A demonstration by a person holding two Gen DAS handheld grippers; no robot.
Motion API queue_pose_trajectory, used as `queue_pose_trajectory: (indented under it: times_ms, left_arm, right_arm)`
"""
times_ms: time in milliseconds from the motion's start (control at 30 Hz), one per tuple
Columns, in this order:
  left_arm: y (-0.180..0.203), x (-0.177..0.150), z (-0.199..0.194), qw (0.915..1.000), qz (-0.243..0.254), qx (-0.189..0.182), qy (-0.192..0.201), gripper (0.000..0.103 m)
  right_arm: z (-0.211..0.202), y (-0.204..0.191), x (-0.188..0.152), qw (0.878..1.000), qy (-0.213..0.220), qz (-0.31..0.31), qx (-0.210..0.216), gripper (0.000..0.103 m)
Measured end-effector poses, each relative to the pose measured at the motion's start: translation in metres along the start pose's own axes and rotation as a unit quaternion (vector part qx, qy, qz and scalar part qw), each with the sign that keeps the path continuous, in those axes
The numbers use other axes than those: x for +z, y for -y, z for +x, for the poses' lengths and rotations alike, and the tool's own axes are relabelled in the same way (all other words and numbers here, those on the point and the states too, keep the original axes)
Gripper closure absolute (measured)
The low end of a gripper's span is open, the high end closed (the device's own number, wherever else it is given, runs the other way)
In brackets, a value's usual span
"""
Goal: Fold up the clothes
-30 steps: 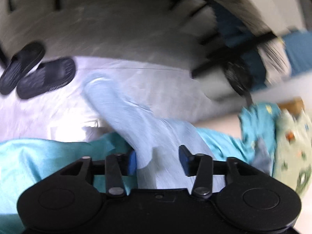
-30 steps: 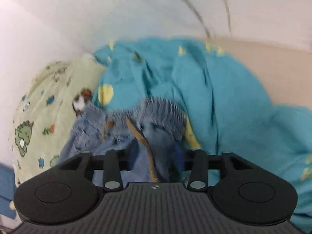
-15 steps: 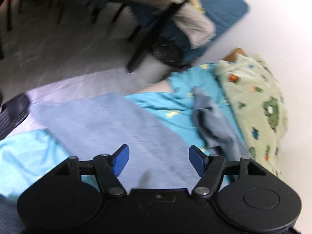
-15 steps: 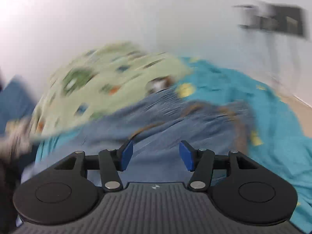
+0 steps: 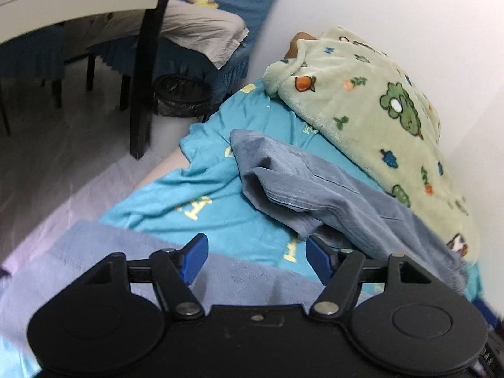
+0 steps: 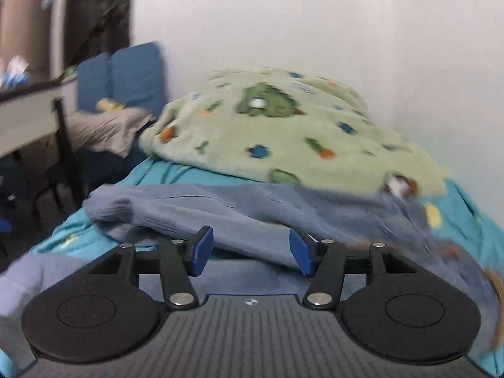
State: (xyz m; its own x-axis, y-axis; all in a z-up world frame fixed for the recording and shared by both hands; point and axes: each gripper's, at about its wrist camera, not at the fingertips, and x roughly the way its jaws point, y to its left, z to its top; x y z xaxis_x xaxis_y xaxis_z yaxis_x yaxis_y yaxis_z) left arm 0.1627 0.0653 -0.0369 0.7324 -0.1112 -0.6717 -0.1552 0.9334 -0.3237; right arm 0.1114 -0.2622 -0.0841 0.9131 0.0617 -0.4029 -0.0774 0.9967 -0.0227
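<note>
A crumpled grey-blue garment (image 5: 315, 186) lies on the turquoise bed sheet (image 5: 214, 214), its far side against a green dinosaur-print blanket (image 5: 378, 110). A flatter light blue cloth (image 5: 94, 252) lies at the near left, partly under my left gripper (image 5: 256, 258). That gripper is open, its blue pads (image 5: 195, 256) apart over the cloth's edge and gripping nothing. In the right wrist view the grey-blue garment (image 6: 220, 208) stretches just beyond my right gripper (image 6: 251, 250), which is open with nothing pinched. The light blue cloth (image 6: 31, 277) shows at the lower left.
A white wall runs behind the blanket (image 6: 283, 126). Off the bed's left side stand a black bin (image 5: 182, 94), a dark table leg (image 5: 145, 63) under a white tabletop, and a blue seat with beige cloth (image 5: 201, 31) on it. Grey floor lies to the left.
Both grippers went from closed on cloth to open: the left let go of the light blue cloth, the right of the grey-blue garment. Both views rolled and swung toward the blanket.
</note>
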Motion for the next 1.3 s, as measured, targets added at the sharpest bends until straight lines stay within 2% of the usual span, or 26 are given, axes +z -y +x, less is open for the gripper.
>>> queue_pose_trajectory:
  times_ms: [67,200,367,467,533,733,800,867,900,933,967,1000,1033,1167,1300]
  left_arm:
    - [-0.007,-0.001,0.012,0.9999,0.008,0.012,-0.009,0.037]
    - [-0.026,-0.001,0.032,0.9994,-0.009,0.021,-0.028,0.037]
    - [-0.041,-0.004,0.05,0.9983,-0.024,0.017,-0.049,0.037]
    - [-0.046,-0.003,0.054,0.9984,-0.029,0.017,-0.045,0.037]
    - [-0.049,-0.003,0.055,0.9984,-0.032,0.023,-0.039,0.037]
    - [-0.058,-0.001,0.054,0.997,-0.061,0.034,-0.032,0.037]
    - [-0.058,0.001,0.051,0.9971,-0.062,0.037,-0.027,0.037]
    - [-0.056,0.002,0.046,0.9975,-0.055,0.037,-0.022,0.037]
    - [-0.054,0.002,0.044,0.998,-0.048,0.038,-0.018,0.037]
    - [-0.052,0.001,0.043,0.9983,-0.039,0.039,-0.015,0.037]
    - [-0.05,0.001,0.042,0.9986,-0.031,0.04,-0.014,0.037]
    - [-0.049,0.0,0.042,0.9988,-0.026,0.04,-0.014,0.037]
    - [-0.049,0.0,0.043,0.9988,-0.025,0.039,-0.014,0.037]
    - [-0.049,-0.002,0.048,0.9987,-0.026,0.04,-0.018,0.037]
    - [-0.046,-0.005,0.052,0.9988,-0.017,0.039,-0.022,0.037]
  right_arm:
    - [0.025,-0.025,0.005,0.999,-0.013,-0.041,0.032,0.044]
    - [0.09,-0.073,0.02,0.992,-0.036,-0.099,0.075,0.044]
    - [0.152,-0.134,0.029,0.971,-0.041,-0.181,0.149,0.042]
    - [0.174,-0.159,0.03,0.961,-0.038,-0.213,0.171,0.038]
    - [0.187,-0.172,0.032,0.958,-0.033,-0.221,0.177,0.032]
    - [0.214,-0.201,0.04,0.954,-0.063,-0.182,0.231,0.031]
    - [0.22,-0.214,0.036,0.954,-0.084,-0.182,0.224,0.027]
    - [0.226,-0.226,0.031,0.955,-0.102,-0.191,0.203,0.029]
    - [0.229,-0.231,0.029,0.956,-0.108,-0.202,0.184,0.039]
    - [0.231,-0.234,0.028,0.958,-0.11,-0.205,0.166,0.066]
    - [0.231,-0.233,0.028,0.961,-0.112,-0.199,0.155,0.076]
    - [0.231,-0.228,0.031,0.965,-0.112,-0.184,0.149,0.091]
    - [0.227,-0.219,0.038,0.97,-0.105,-0.161,0.146,0.095]
    - [0.209,-0.173,0.07,0.986,-0.07,-0.061,0.137,0.095]
    - [0.174,-0.111,0.11,0.994,-0.017,0.04,0.1,0.095]
